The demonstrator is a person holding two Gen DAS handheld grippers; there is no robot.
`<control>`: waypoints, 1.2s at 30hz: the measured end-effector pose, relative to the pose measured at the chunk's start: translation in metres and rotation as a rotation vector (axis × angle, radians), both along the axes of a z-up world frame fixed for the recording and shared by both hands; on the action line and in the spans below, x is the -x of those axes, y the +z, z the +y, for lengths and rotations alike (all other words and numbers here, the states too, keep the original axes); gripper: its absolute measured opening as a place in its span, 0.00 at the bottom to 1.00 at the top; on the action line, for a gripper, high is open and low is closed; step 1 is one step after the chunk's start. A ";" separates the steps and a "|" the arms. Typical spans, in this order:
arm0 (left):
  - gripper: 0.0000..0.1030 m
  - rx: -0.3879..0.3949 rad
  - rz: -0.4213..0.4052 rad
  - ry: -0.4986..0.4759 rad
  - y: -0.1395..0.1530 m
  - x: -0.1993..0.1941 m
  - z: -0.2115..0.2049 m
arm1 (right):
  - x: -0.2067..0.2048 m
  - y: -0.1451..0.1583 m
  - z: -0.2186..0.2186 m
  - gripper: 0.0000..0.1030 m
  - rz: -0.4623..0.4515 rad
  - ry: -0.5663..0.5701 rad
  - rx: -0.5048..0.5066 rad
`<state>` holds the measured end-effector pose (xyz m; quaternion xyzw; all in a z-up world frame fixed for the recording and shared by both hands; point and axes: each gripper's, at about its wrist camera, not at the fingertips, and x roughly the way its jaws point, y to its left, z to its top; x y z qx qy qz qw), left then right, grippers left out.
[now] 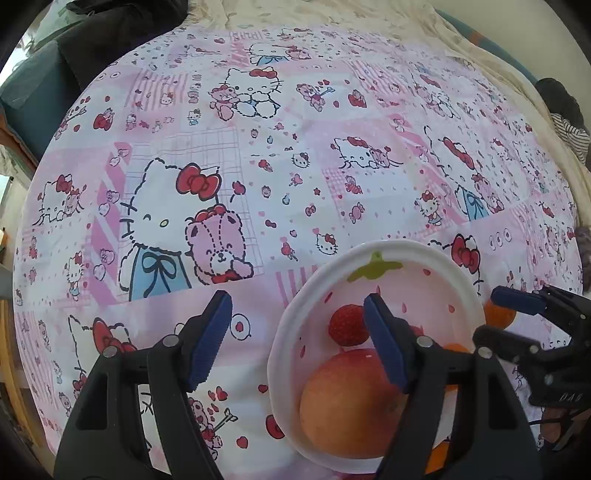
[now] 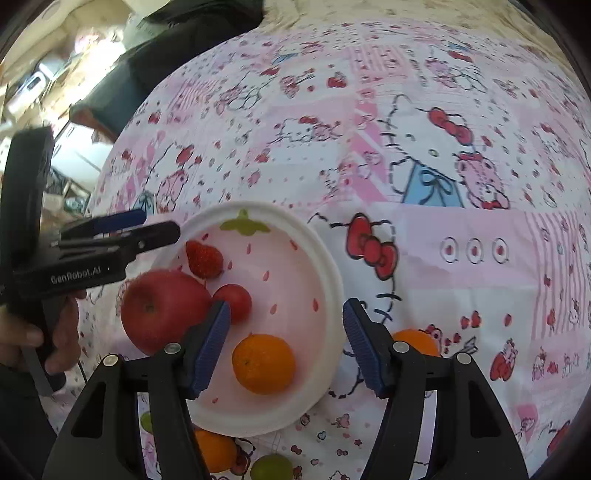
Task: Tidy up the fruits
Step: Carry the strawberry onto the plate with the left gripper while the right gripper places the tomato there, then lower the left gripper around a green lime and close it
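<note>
Fruit gathers on the plate (image 2: 332,280): apple (image 2: 162,308), strawberry (image 2: 203,258), tomato (image 2: 234,302) and orange (image 2: 263,363). Right gripper (image 2: 286,349) hangs released above that orange, seemingly freshly dropped; left gripper (image 1: 297,341) gapes empty. Two oranges (image 2: 415,341) and grapes (image 2: 271,467) await on the cloth (image 2: 461,258).

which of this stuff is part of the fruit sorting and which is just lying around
Job: plate, apple, strawberry, tomato, orange, loose oranges, green grapes.
Just there: bedsheet, dark clothes.
</note>
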<state>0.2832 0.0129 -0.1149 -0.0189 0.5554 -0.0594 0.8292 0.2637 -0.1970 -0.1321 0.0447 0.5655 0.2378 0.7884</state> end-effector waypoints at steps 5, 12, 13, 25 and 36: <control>0.69 0.007 -0.014 0.019 0.009 0.007 0.003 | 0.002 0.013 -0.012 0.64 -0.019 -0.038 -0.014; 0.69 0.040 -0.033 0.035 0.027 0.031 0.005 | 0.017 0.033 -0.019 0.64 -0.047 -0.068 -0.041; 0.69 0.039 -0.039 0.033 0.030 0.035 0.004 | 0.020 0.036 -0.019 0.64 -0.054 -0.067 -0.041; 0.69 0.070 0.021 0.052 0.046 0.097 0.011 | 0.068 0.059 -0.035 0.64 -0.070 -0.117 -0.075; 0.69 0.052 0.220 0.090 0.003 0.149 0.019 | 0.115 0.061 -0.055 0.65 -0.015 -0.189 -0.109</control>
